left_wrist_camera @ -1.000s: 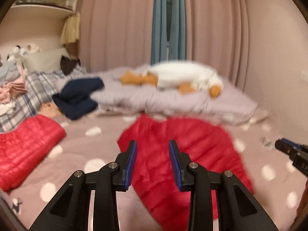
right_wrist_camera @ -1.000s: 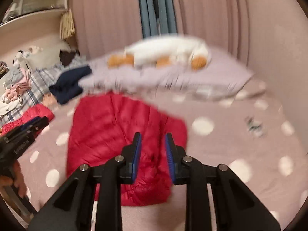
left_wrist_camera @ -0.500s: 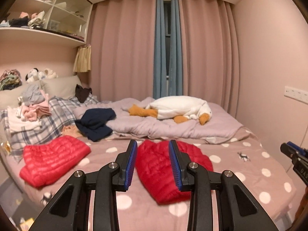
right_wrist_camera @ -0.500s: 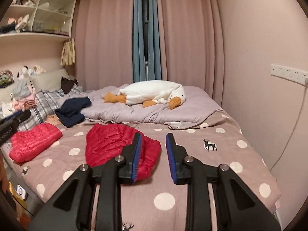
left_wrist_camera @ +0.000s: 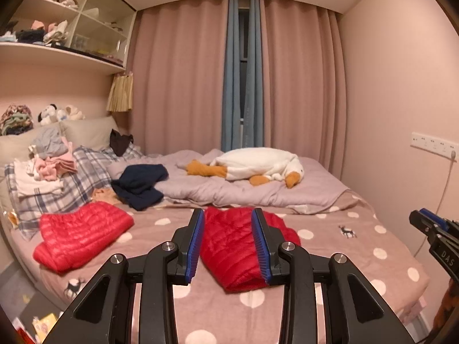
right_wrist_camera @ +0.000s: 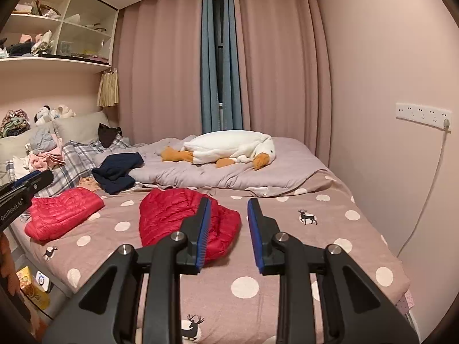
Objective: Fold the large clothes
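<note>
Both claws are hovering above the near edge of the bed, each parted moderately with nothing between its blue pads. The left claw is looking straight over the folded red down jacket, which is lying on the polka-dot sheet at twelve o'clock from it. In the right wrist view, the right claw is sitting off to one side, with the same jacket lying at about eleven o'clock from its tips. The jacket's long axis is running roughly from the near edge of the bed toward the rumpled lilac duvet, so it is pointing nearly along the left claw's fingers. By that lie the left claw looks the nearer one. A second red down jacket is resting well apart at nine to ten o'clock, near the plaid pillow, apparently folded too. Any next garment is probably the navy garment beyond.
</note>
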### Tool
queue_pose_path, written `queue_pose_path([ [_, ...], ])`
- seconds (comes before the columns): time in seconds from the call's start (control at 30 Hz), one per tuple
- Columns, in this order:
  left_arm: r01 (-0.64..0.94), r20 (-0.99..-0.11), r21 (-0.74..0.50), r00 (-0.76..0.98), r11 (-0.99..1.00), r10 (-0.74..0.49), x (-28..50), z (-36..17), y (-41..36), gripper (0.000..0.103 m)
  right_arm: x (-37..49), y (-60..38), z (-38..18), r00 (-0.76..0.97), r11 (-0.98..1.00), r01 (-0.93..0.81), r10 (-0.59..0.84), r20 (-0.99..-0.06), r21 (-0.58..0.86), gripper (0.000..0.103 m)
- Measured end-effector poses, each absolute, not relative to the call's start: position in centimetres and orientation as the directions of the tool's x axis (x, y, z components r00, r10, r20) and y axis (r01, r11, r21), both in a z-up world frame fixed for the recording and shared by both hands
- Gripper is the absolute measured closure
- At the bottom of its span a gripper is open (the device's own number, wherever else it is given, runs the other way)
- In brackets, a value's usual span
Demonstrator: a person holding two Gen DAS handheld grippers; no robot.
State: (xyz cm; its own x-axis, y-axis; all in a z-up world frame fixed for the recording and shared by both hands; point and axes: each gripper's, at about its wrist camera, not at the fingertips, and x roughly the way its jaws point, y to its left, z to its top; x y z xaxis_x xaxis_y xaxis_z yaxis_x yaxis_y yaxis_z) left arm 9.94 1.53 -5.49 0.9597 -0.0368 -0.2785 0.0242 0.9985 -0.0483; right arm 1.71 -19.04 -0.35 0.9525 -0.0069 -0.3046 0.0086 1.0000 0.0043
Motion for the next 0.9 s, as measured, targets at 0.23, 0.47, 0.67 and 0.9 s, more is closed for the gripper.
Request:
queue_pose_path([
  [0.23, 0.017, -0.278, -0.051, 0.96, 0.999, -0.03, 9.95, -5.76, 1.23, 0.069, 0.95, -18.63, -0.08, 0.956, 1.0, 0.001, 0.0, -0.294, 0.003, 0.076],
  [0.47, 0.016, -0.29, -0.052, 0.957, 0.999, -0.031, 9.82, -6.11, 1.26, 0.069, 1.05, -18.64, 0.01, 0.955, 1.0, 0.0, 0.001, -0.296, 0.002, 0.074],
  [0.67, 0.024, -0.296, -0.05, 0.955, 0.998, -0.038, 9.59, -6.14, 1.25, 0.069, 1.33, -18.54, -0.07, 0.952, 1.0, -0.01, 0.009, -0.306, -0.003, 0.072],
  [0.9, 0.046, -0.314, -0.052, 0.947, 0.998, -0.06, 9.24, -6.09, 1.9, 0.033, 1.63, -18.47, -0.32, 0.949, 1.0, -0.017, 0.018, -0.316, 0.004, 0.052],
])
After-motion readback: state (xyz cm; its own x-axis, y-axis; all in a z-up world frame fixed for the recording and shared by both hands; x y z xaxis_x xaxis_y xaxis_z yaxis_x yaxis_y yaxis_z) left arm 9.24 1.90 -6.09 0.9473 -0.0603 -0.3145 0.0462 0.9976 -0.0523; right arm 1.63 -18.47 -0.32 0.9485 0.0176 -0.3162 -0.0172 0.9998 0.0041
